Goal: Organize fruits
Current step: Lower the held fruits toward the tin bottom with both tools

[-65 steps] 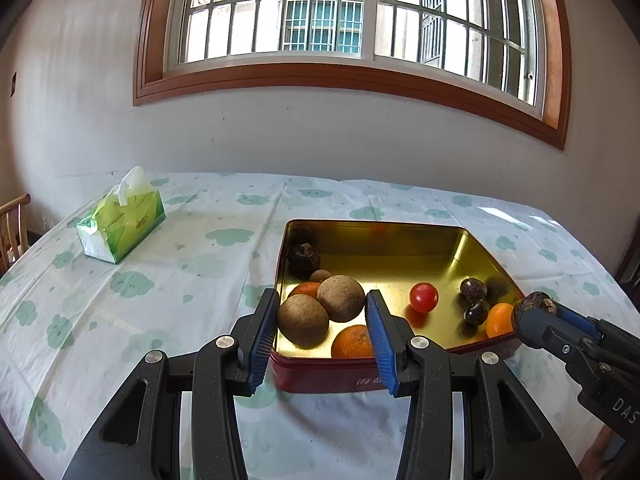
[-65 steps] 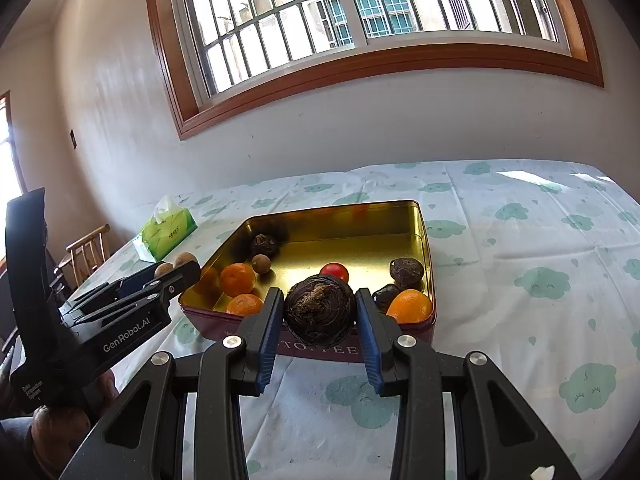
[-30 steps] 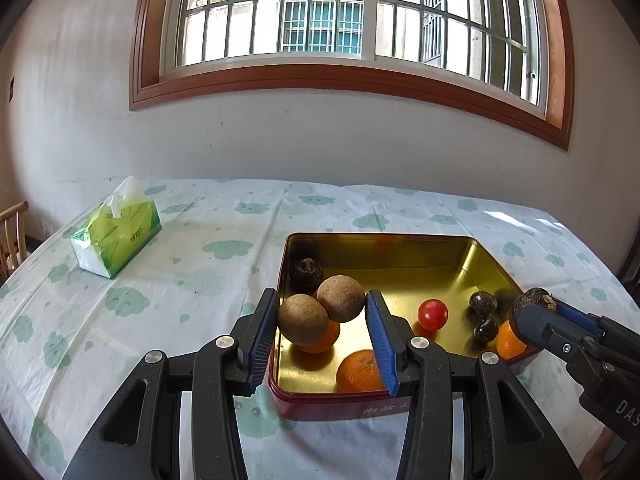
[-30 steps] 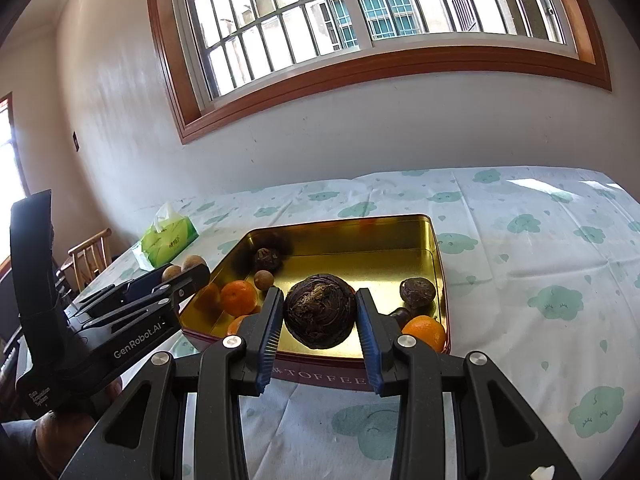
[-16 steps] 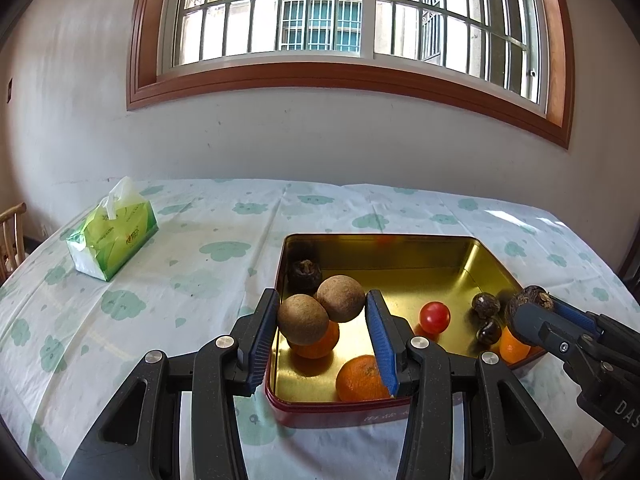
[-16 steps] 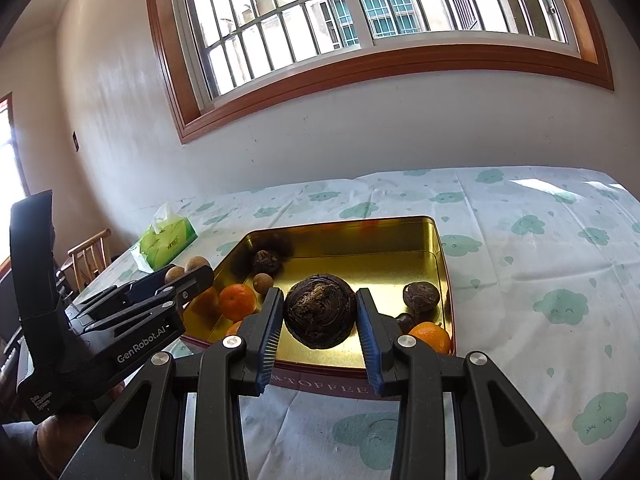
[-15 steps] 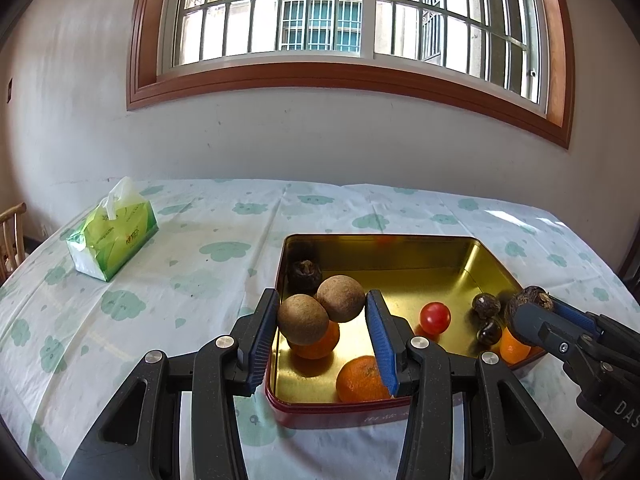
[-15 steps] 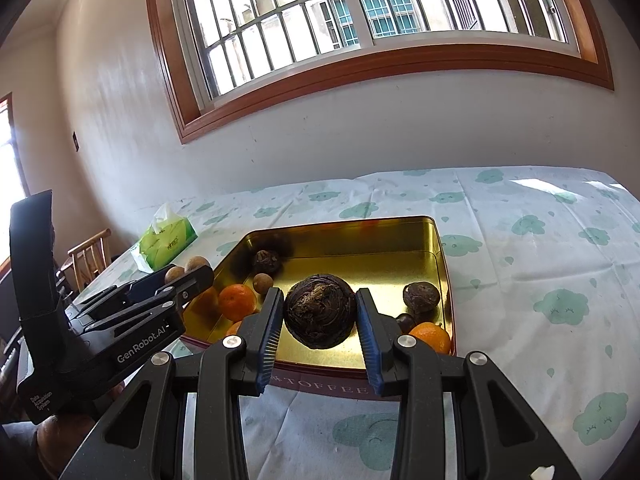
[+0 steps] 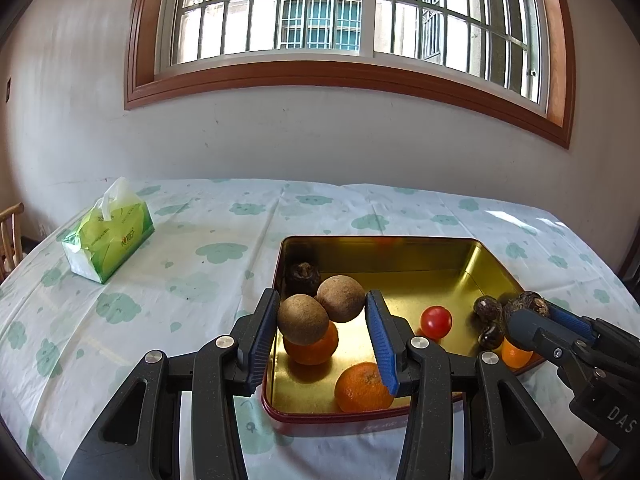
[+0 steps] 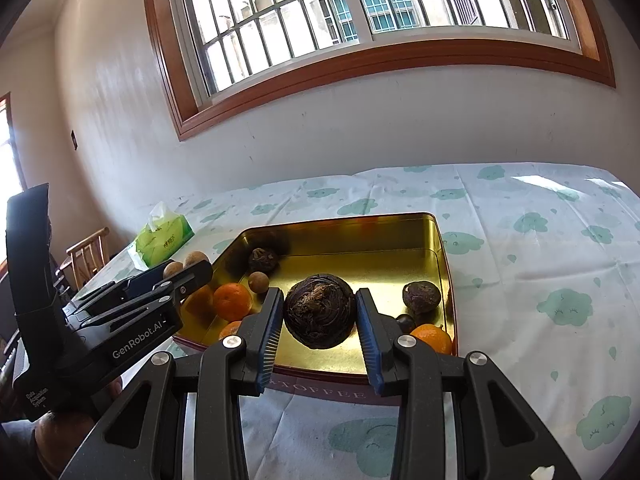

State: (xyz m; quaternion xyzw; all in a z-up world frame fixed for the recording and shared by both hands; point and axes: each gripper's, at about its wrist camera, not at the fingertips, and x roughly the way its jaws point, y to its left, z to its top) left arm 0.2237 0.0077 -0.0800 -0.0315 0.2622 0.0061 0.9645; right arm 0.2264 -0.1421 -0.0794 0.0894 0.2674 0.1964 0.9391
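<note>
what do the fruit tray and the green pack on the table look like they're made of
The tray looks like thin metal, probably a tin: its gold inside is glossy and mirrors the fruit, its outside is dark red with printed lettering. The green pack looks like soft plastic film around tissues: it is shiny and creased, and a white sheet sticks out of the top.
</note>
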